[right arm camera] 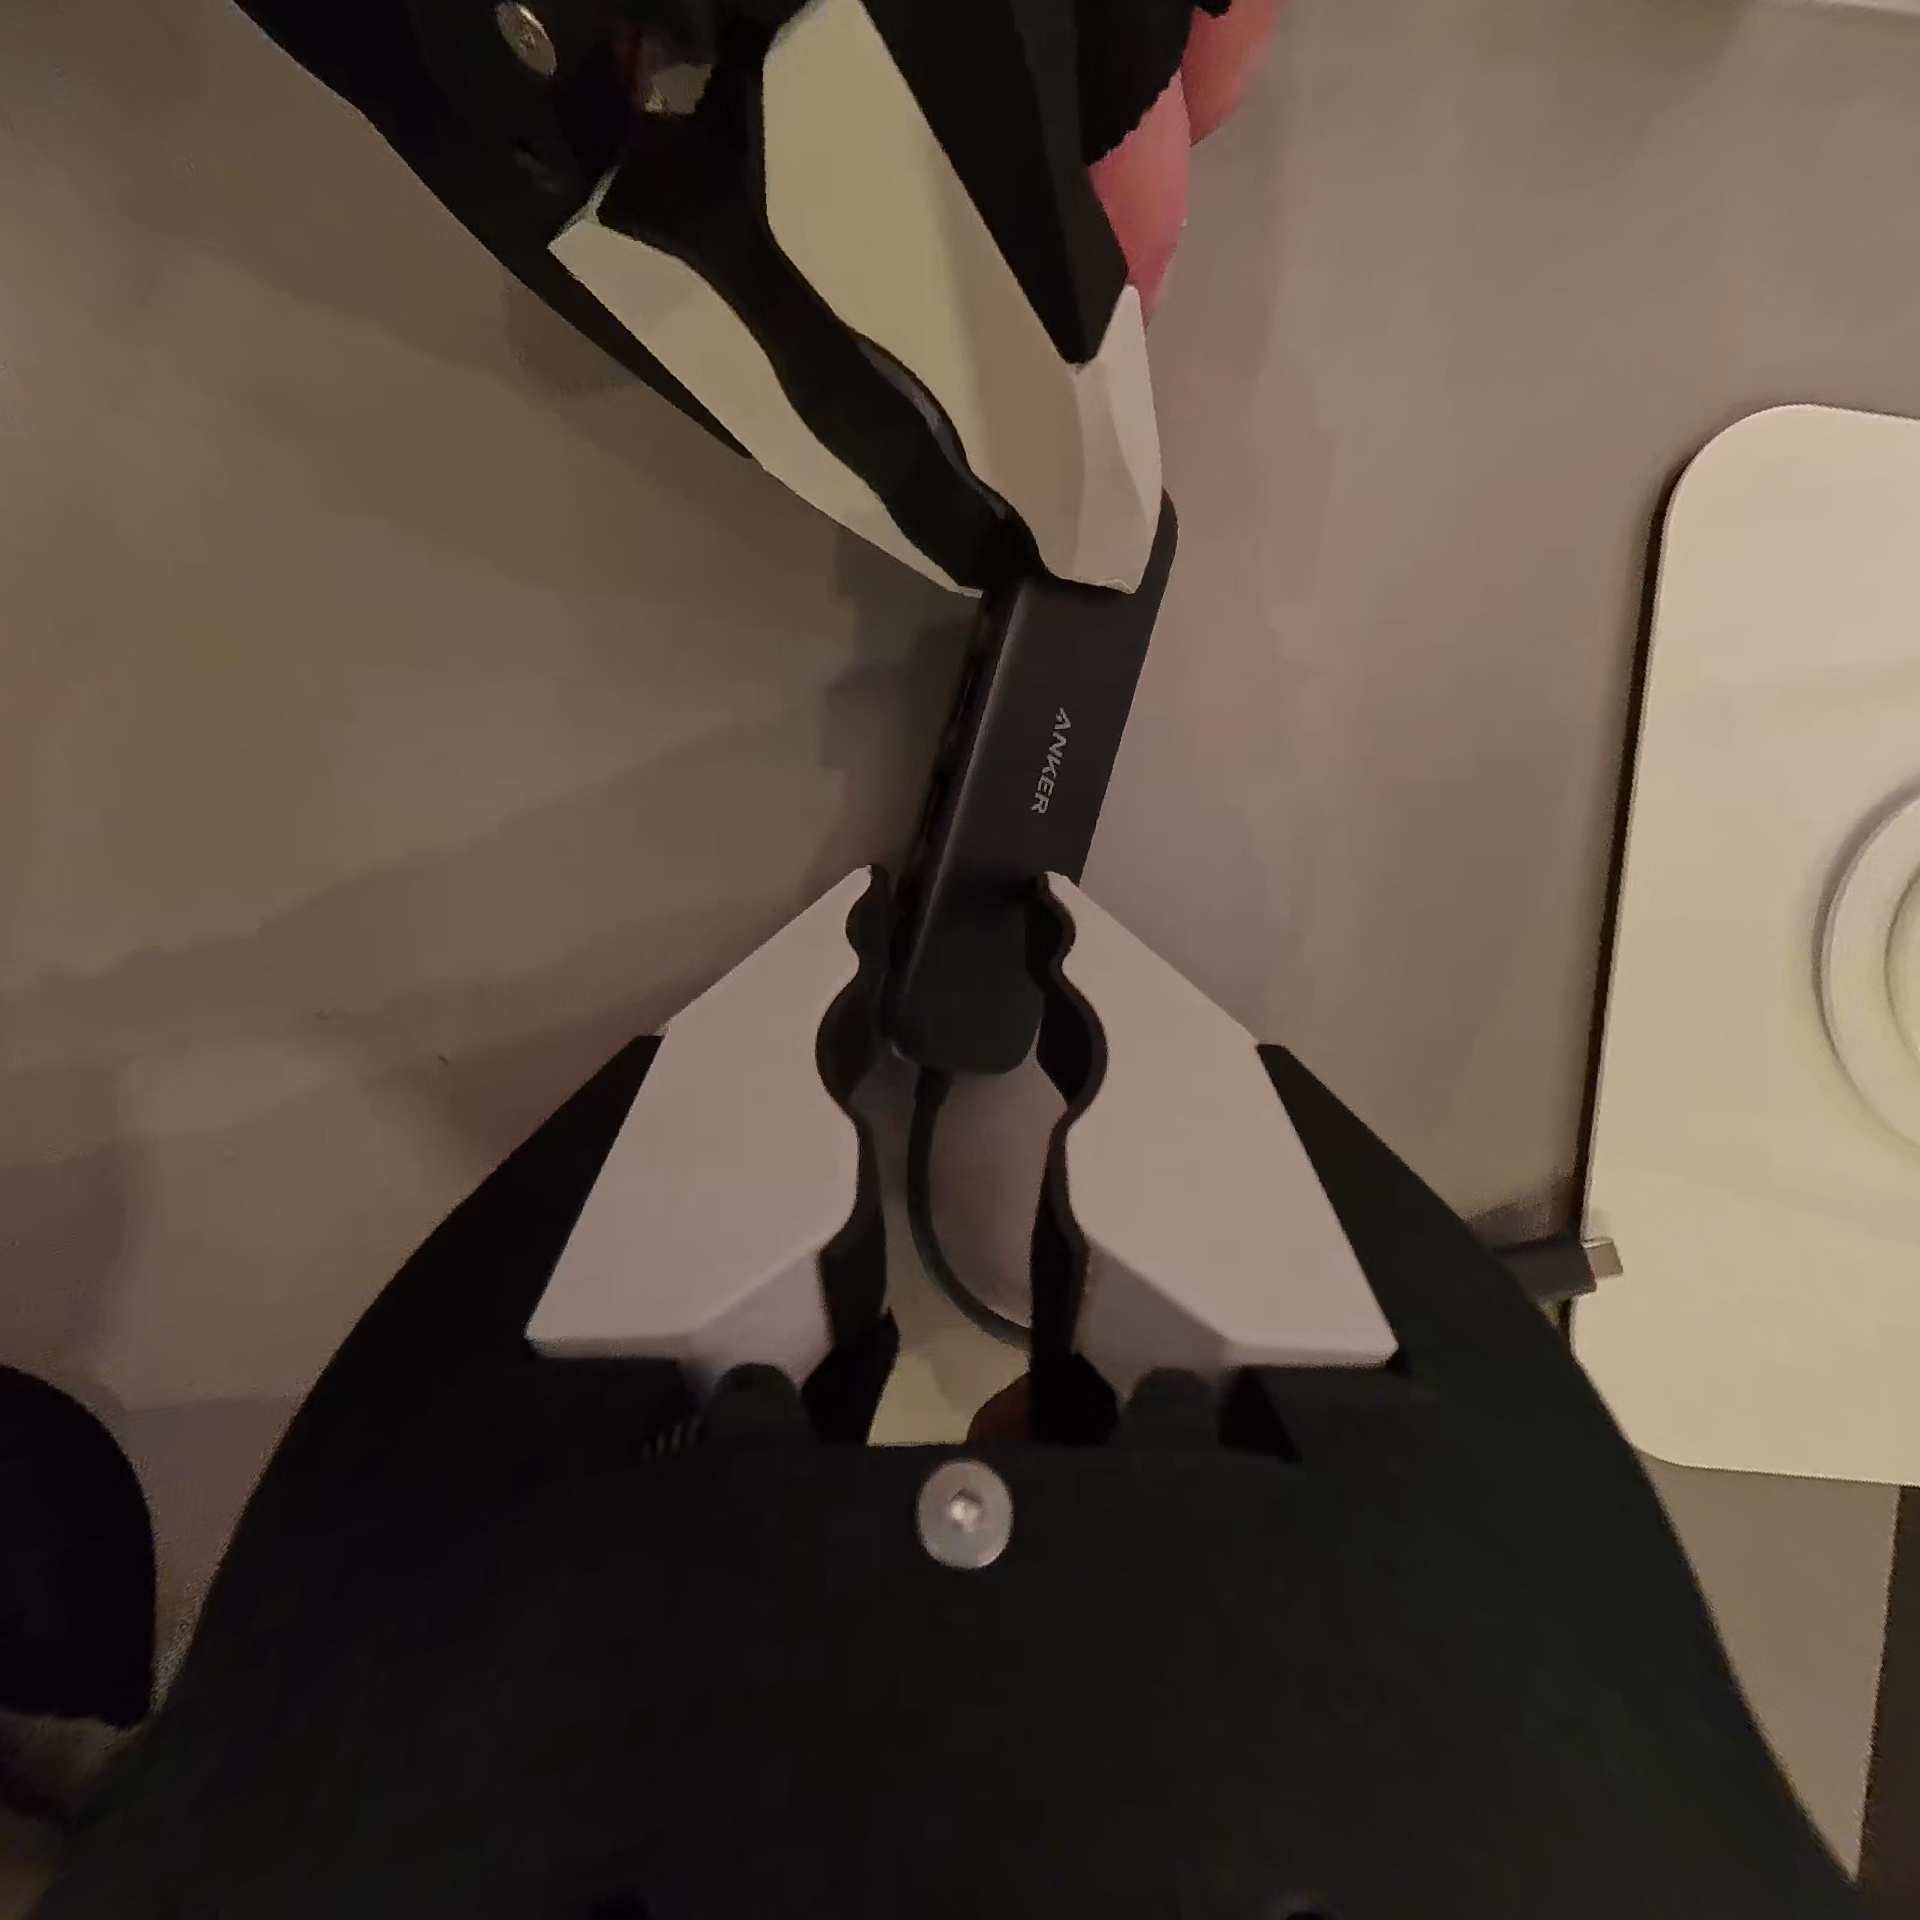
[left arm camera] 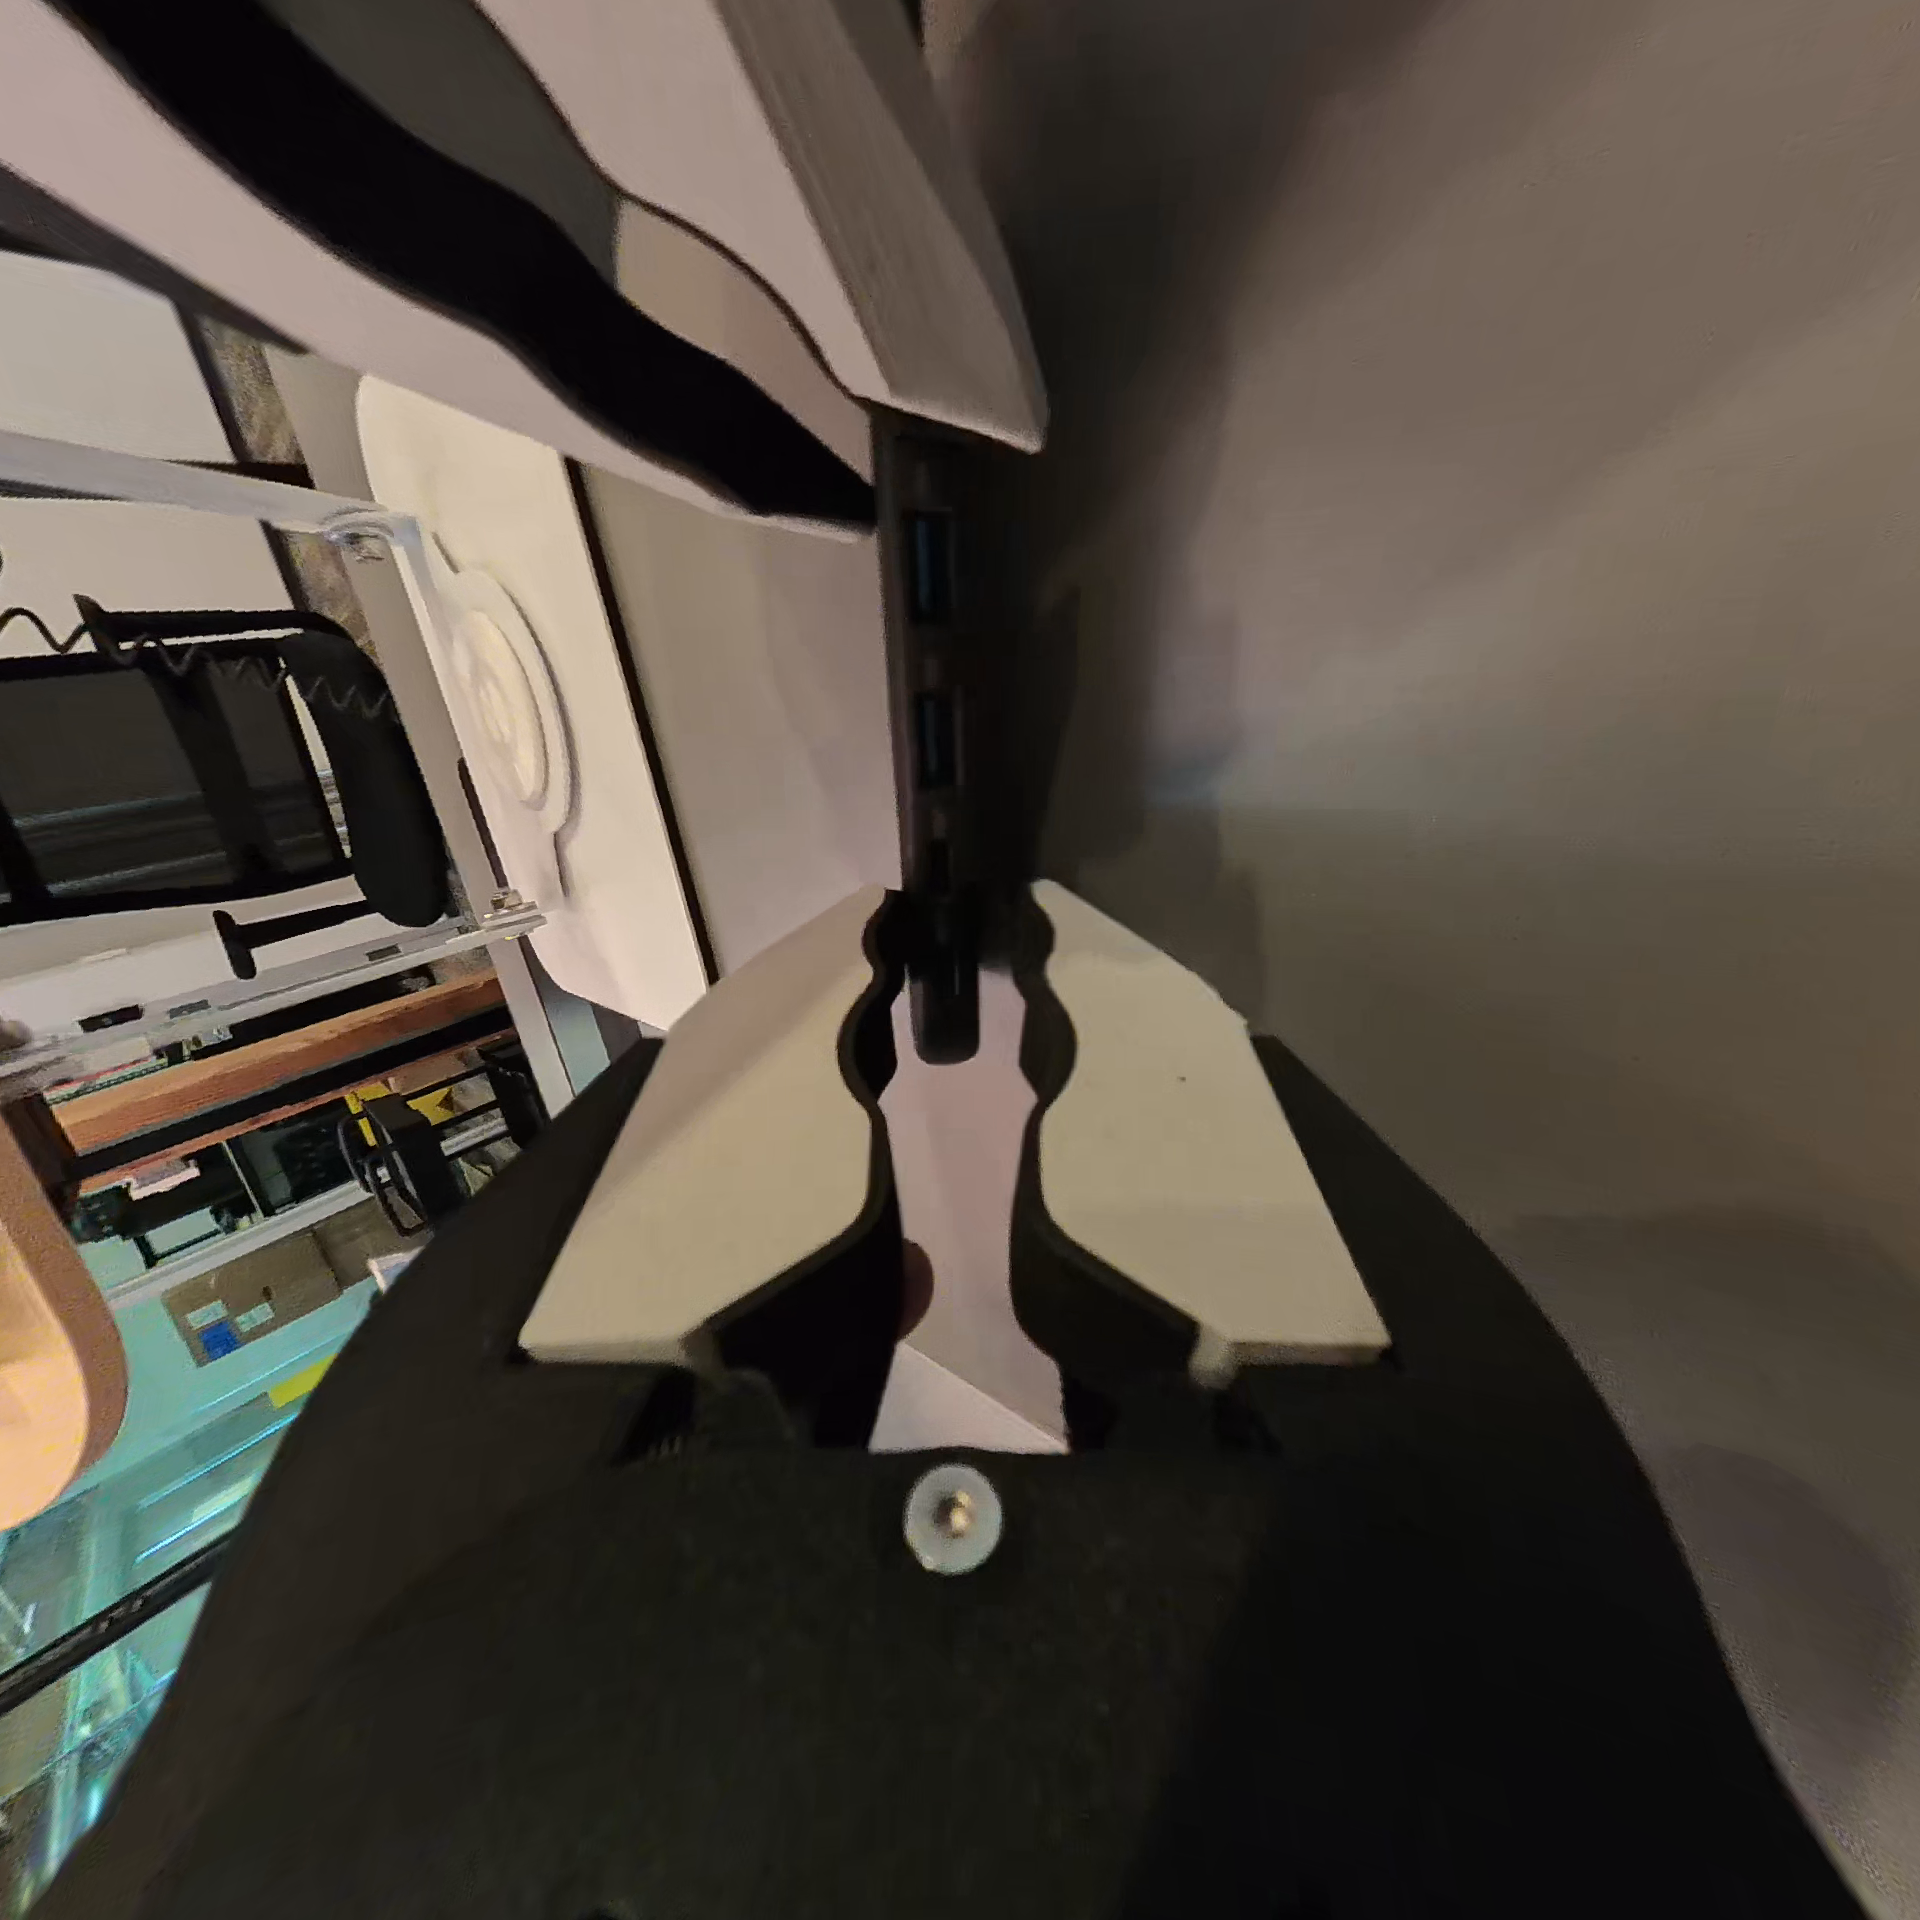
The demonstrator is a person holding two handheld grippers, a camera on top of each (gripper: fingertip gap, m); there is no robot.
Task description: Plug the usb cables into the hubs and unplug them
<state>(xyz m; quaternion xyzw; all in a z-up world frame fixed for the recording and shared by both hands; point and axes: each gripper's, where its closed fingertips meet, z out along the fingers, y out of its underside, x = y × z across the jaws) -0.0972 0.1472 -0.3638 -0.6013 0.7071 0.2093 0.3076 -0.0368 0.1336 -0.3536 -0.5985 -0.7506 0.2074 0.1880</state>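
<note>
Dark-grey hub (right arm camera: 1039, 769) held lengthwise above the grey tabletop (right arm camera: 416, 623), pinched at opposite ends: right gripper (right arm camera: 961, 904) clamped on the cable end, left gripper (left arm camera: 956, 914) clamped on the far end; blue ports (left arm camera: 933, 566) facing sideways, empty.

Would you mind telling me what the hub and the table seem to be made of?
The hub, clamped at both ends by the left and right grippers, looks like dark grey matte plastic or anodised metal: smooth, rounded edges, soft sheen. The table seems a smooth matte grey laminate: uniform, grainless, though blurred.
</note>
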